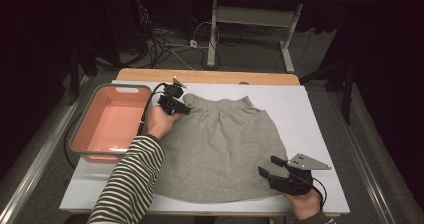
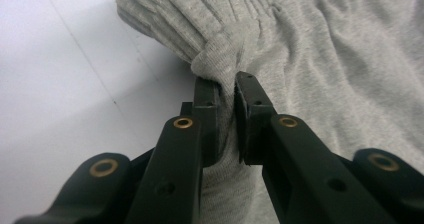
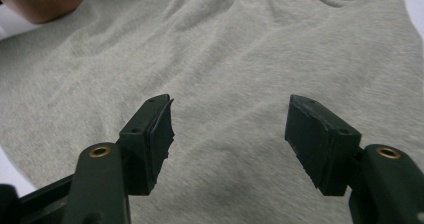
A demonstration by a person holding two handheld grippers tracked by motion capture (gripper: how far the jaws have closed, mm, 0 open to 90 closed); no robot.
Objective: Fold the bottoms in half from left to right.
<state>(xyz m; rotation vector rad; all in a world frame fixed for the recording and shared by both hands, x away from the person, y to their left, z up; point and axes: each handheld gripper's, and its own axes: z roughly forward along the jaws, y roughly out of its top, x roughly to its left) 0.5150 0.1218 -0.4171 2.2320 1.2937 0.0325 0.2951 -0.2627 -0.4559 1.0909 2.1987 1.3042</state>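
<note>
The left claw [image 2: 227, 91] pinches the grey knit skirt's [image 1: 220, 144] gathered waistband corner to lift it; the right claw [image 1: 272, 166] hovers released over the hem near the tabletop's [image 1: 310, 109] front edge.

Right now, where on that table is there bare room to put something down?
The pink basin is empty. The white table is bare right of the grey skirt, and in a strip beyond its waistband. The middle is crowded: the skirt covers it, with the left tool clamped on the waistband and the right tool open over the hem.
</note>
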